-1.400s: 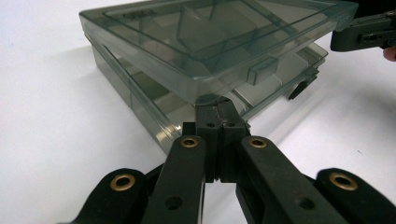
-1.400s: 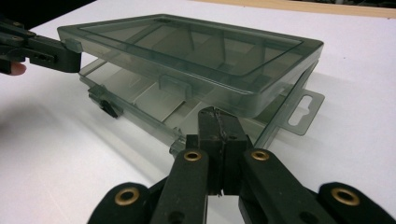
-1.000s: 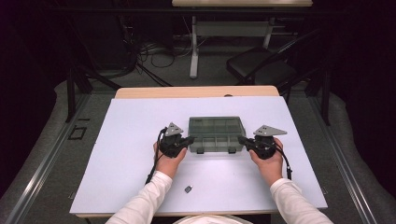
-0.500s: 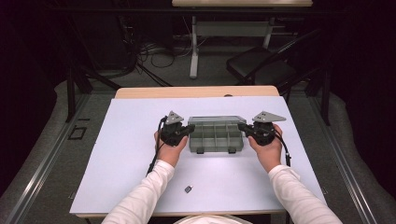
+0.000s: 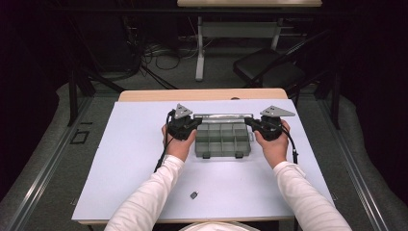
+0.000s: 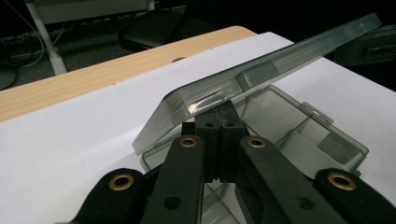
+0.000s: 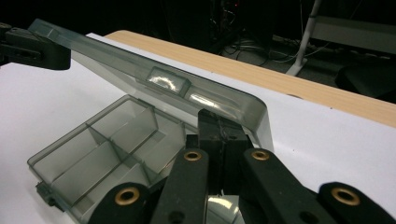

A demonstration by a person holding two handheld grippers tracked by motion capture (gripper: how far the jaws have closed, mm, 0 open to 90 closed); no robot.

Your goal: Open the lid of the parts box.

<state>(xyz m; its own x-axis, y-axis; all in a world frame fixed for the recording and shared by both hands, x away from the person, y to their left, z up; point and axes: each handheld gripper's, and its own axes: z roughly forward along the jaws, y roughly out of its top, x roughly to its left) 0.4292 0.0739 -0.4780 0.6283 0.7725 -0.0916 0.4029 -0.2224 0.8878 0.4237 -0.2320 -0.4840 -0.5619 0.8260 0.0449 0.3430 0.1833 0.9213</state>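
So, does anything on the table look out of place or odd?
Only a small dark piece lying alone on the white table cover, near the person and apart from the compartment box. What it is cannot be told.
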